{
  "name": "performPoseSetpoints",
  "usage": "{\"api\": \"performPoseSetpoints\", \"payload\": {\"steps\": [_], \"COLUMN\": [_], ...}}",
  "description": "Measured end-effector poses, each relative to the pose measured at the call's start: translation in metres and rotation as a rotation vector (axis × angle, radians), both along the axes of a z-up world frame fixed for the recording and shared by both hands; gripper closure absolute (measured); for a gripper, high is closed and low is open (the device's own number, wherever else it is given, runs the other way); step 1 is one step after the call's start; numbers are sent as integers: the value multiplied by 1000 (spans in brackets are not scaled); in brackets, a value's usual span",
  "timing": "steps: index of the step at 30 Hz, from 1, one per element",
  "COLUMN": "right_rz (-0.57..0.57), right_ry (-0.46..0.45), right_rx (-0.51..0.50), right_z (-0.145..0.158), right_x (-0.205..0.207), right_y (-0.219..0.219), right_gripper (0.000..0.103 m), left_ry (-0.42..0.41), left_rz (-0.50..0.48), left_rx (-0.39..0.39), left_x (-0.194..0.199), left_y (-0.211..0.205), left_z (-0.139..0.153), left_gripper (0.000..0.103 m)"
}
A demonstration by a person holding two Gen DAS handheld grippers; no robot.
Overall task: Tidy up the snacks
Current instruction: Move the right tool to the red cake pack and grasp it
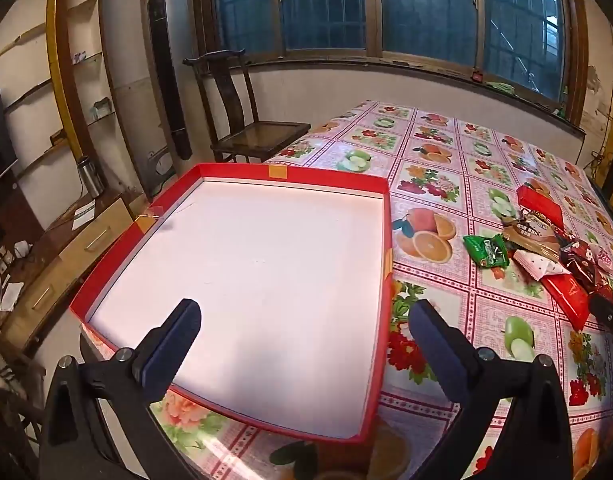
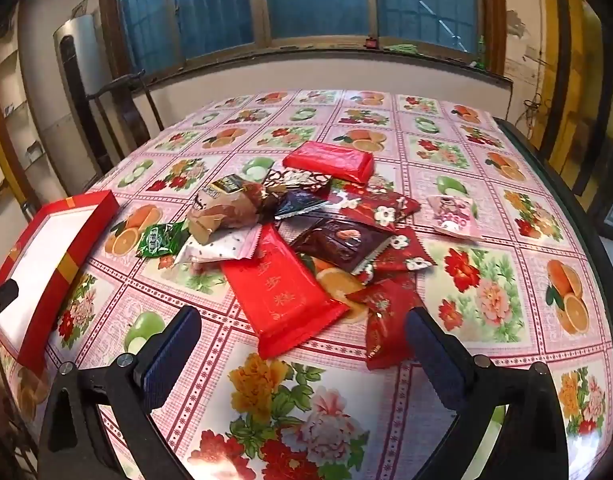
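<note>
None of the snacks has gone into the red box [image 1: 234, 312] yet: its white floor is bare from wall to wall, so by the look of it the sorting has not begun. That box sits at the near left corner of the worktop [image 2: 486, 208], on the fruit-and-flower cloth. All the packets lie in one loose heap [image 2: 306, 232] to its right, near the middle of the worktop: a long red packet [image 2: 282, 292] closest, a green packet [image 2: 162, 240] at the left edge of the heap and nearest the box, a dark brown packet [image 2: 334, 242], a crumpled tan packet [image 2: 226, 208], a flat red packet [image 2: 330, 160] at the far side, and a pink packet [image 2: 454, 214] a little apart on the right. The left tool [image 1: 304, 328] hangs over the box with its jaws wide apart and nothing between them; the right tool [image 2: 302, 336] hangs over the near end of the heap, also spread wide and empty. Every packet remains to be moved.
</note>
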State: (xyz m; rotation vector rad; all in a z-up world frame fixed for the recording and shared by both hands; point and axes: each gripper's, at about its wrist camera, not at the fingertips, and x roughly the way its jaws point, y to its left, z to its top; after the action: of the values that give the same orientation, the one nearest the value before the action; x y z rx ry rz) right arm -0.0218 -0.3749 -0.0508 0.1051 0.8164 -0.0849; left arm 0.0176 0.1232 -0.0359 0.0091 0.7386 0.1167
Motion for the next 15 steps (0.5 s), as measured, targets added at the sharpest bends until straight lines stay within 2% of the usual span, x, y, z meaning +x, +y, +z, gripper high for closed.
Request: {"api": "performPoseSetpoints", "payload": {"steps": [5, 11, 12, 14, 15], "right_rz": [61, 86, 86, 91, 87], "right_ry": [147, 251, 227, 226, 220], "right_rx": [-55, -54, -51, -53, -52], "right_z": [-13, -38, -37, -36, -34], "right_x": [45, 68, 66, 64, 62], "right_y": [17, 21, 20, 18, 15], "right_gripper": [0, 4, 6, 18, 33], "left_ry": [7, 12, 13, 16, 19], "left_rz": [3, -36, -46, -74, -94], "left_rx": [4, 6, 12, 33, 47], "left_x": [-4, -5, -3, 1, 3], "left_y": [12, 5, 2, -8, -14], "left_z": [4, 10, 11, 14, 15], "left_gripper": [0, 0, 0, 0, 0]}}
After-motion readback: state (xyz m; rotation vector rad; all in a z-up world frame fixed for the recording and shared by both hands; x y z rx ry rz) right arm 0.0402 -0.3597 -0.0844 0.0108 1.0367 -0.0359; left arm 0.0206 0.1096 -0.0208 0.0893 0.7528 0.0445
